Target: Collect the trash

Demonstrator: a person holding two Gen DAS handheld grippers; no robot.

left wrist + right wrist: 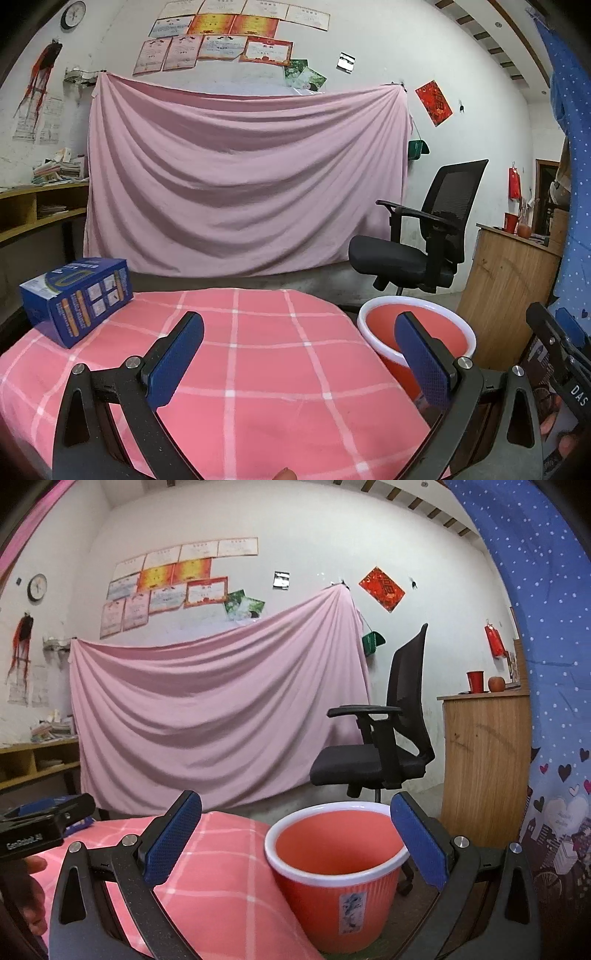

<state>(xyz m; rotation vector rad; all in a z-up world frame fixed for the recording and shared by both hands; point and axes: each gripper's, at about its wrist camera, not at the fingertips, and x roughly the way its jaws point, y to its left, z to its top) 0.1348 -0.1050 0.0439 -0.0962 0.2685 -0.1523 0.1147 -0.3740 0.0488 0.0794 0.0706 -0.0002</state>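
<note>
- Trash, here a blue box [75, 300], lay on the checked pink tablecloth [258, 369] at about ten o'clock in the left wrist view, tilted, with one corner over the cloth's far left edge; nothing touched it.
- Largest in both views was a pink sheet [243, 177] hung across the white wall, filling the twelve o'clock area.
- The tablecloth covered the surface below both grippers, spreading from six to nine o'clock in the right wrist view [221, 886].
- A black office chair [424, 236] stood at two o'clock in the left view, behind the bin and beside a wooden cabinet [509, 288].
- The red bin [336, 871] with a white rim stood just beside the cloth's right edge, at five o'clock in the right view and four o'clock in the left view [376, 332]; what could be seen of its inside showed only red wall.
- The left gripper [299, 356] was spread wide above the cloth, with nothing between its blue pads [173, 362].
- The right gripper [295, 836] was equally wide apart and held nothing, its fingers framing the bin's mouth.
- A red cup [475, 681] and a round red fruit [496, 684] sat on the cabinet top at three o'clock.
</note>
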